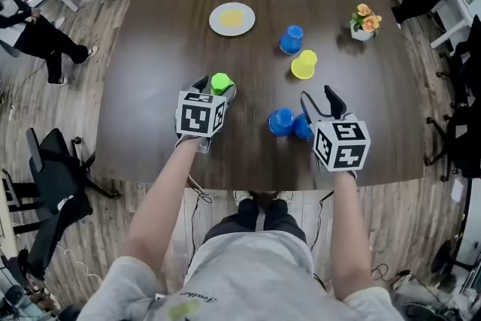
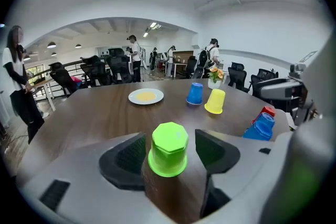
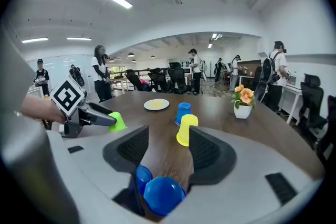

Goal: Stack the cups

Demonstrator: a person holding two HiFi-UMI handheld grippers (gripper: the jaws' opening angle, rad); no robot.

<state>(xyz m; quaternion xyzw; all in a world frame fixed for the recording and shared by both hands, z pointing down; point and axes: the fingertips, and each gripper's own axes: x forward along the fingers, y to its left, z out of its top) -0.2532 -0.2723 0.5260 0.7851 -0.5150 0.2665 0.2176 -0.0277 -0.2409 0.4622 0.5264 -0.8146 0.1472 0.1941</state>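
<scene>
An upside-down green cup [image 2: 169,145] [image 1: 220,81] stands on the dark table [image 1: 150,49], between the jaws of my left gripper [image 2: 170,139] [image 1: 216,89]. That gripper is open, with a gap on each side of the cup. My right gripper [image 3: 169,136] [image 1: 318,95] is open near the front edge and its pads press on nothing. Two blue cups [image 3: 160,194] [image 1: 280,122] lie low by its left jaw. Farther back stand an upside-down yellow cup [image 1: 304,65] [image 3: 186,128] and another blue cup [image 1: 291,39] [image 3: 183,113].
A white plate [image 1: 231,19] with something yellow on it sits at the back of the table. A small pot of flowers [image 1: 363,22] stands at the back right. Office chairs [image 1: 56,169] and people ring the table.
</scene>
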